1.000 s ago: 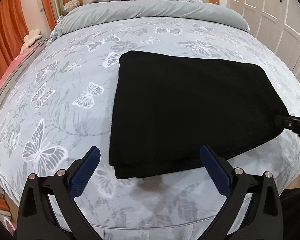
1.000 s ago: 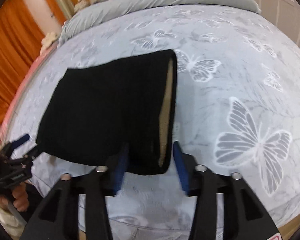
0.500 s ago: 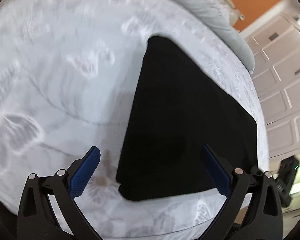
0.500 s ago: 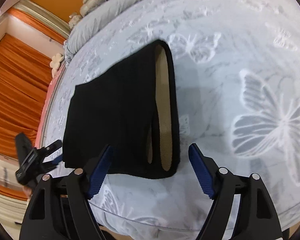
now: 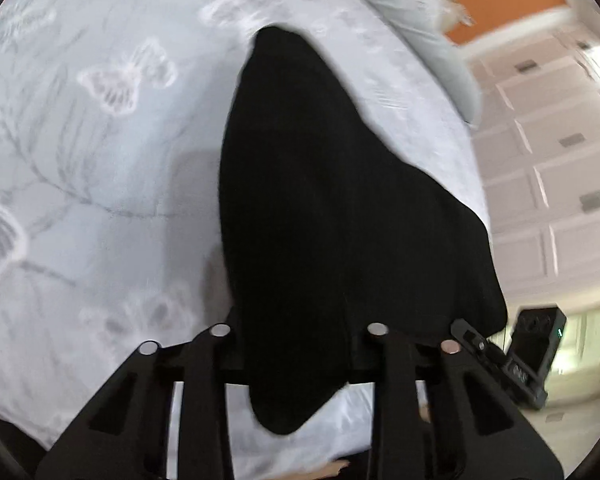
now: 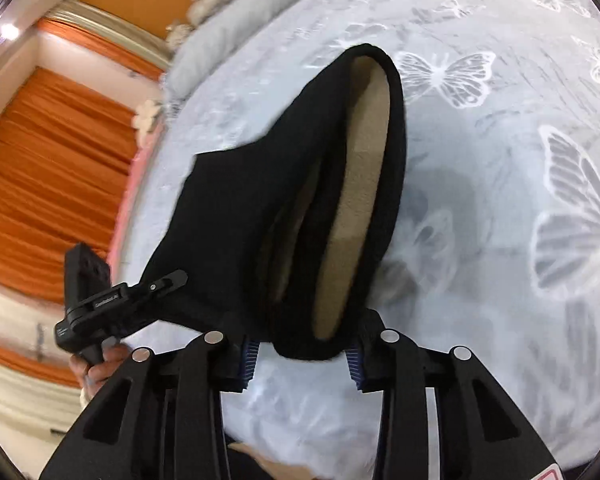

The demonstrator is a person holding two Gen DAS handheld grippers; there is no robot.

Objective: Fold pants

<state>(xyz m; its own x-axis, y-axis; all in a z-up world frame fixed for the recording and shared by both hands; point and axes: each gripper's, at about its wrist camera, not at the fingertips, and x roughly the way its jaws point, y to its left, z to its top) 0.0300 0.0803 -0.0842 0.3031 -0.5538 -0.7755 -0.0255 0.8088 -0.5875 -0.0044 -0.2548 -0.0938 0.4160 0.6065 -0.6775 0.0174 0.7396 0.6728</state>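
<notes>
Folded black pants (image 5: 320, 200) lie across the butterfly-print bed cover (image 5: 100, 200), their near edge raised. In the left wrist view my left gripper (image 5: 296, 340) is closing, with the near left corner of the pants between its jaws; the cloth hides the pads and hangs below them. My right gripper (image 6: 302, 354) is closing too, its blue pads (image 6: 250, 354) pressing on the waistband end of the pants (image 6: 240, 208), where the tan lining (image 6: 360, 184) shows. Each gripper is seen from the other camera: the left gripper (image 6: 140, 296), the right gripper (image 5: 480, 344).
The bed cover (image 6: 500, 160) stretches far beyond the pants. A rolled grey duvet (image 5: 420, 20) lies at the head of the bed. Orange curtains (image 6: 40, 180) hang on the left, white wardrobe doors (image 5: 548, 184) stand on the right. A hand (image 6: 100, 364) holds the left gripper.
Both grippers went from wide open to closed on the pants' near edge. The left one tipped down and rolled. The near edge has risen off the bed.
</notes>
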